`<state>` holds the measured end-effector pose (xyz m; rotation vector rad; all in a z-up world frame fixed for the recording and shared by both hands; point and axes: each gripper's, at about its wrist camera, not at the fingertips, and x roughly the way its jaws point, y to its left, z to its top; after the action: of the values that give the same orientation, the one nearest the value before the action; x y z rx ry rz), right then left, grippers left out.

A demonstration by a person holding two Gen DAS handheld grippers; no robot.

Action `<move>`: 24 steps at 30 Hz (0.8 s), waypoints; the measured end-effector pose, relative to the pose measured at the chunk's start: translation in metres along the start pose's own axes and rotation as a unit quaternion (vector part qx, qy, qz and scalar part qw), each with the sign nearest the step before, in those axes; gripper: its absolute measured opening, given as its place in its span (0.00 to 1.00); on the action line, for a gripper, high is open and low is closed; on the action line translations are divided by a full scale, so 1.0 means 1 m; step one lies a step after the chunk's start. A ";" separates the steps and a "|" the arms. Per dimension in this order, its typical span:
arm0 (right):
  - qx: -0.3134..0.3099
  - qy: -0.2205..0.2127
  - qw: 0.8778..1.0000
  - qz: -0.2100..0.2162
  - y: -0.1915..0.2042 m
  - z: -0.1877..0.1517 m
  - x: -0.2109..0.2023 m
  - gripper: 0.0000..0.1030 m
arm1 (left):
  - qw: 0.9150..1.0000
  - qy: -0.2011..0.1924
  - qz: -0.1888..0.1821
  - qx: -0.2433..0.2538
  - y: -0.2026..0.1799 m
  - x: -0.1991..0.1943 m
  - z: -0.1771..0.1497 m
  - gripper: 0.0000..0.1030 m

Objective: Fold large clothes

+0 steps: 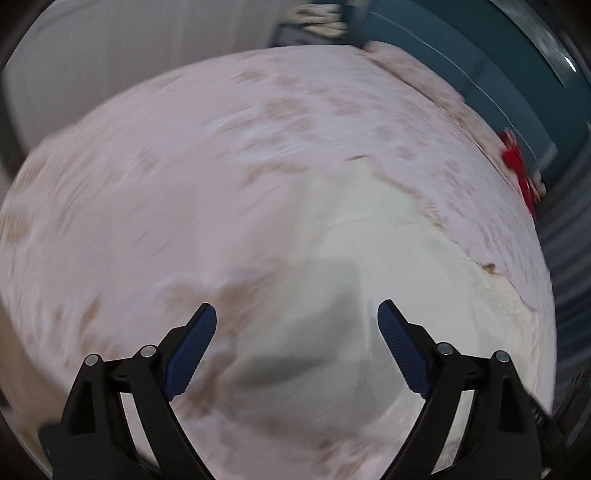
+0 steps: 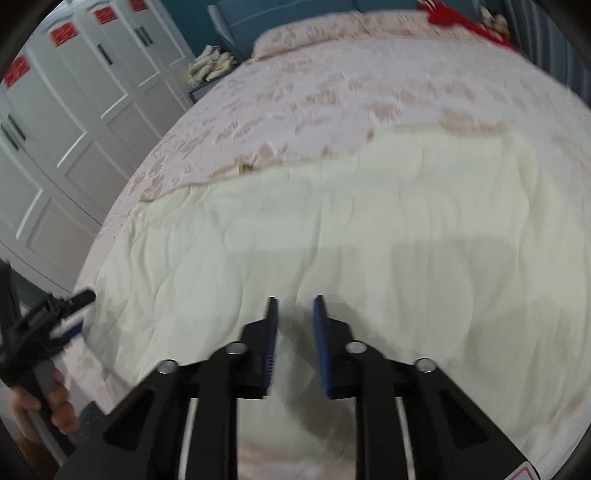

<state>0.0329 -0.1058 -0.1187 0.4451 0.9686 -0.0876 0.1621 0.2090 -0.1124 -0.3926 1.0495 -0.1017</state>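
Note:
A large cream-white cloth (image 2: 351,236) lies spread flat across the near part of a bed; in the left wrist view it (image 1: 388,266) fills the lower right. My left gripper (image 1: 297,314) is open and empty above the cloth's left edge; it also shows in the right wrist view (image 2: 79,297) at the far left, held by a hand. My right gripper (image 2: 295,301) hovers over the cloth's near edge with its jaws narrowly apart and nothing between them.
The bed has a pink bedspread with a tan leaf pattern (image 2: 332,92) and pillows (image 2: 306,35) at the head. A red item (image 2: 461,16) lies at the far right corner. White wardrobe doors (image 2: 66,122) stand left. A teal headboard (image 2: 288,14) is behind.

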 end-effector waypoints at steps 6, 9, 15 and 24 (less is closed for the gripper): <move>0.021 0.018 0.999 0.020 0.011 -0.023 0.003 0.00 | 0.992 0.059 -0.078 -0.079 0.026 0.026 -0.023 0.84; 0.006 0.032 0.999 0.012 0.022 -0.027 0.009 0.00 | 0.990 0.071 -0.100 -0.072 0.012 0.028 -0.026 0.73; 0.009 0.047 0.999 -0.006 0.021 -0.030 0.027 0.00 | 0.989 0.067 -0.114 -0.061 -0.010 0.008 -0.023 0.36; 0.030 0.054 0.998 0.003 0.015 -0.019 0.044 0.00 | 0.990 0.010 -0.141 0.024 -0.076 -0.060 -0.018 0.18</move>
<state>0.0472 -0.0786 -0.1589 0.5119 1.0737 -0.0890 0.1242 0.1500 -0.0437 -0.4955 1.0043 -0.3837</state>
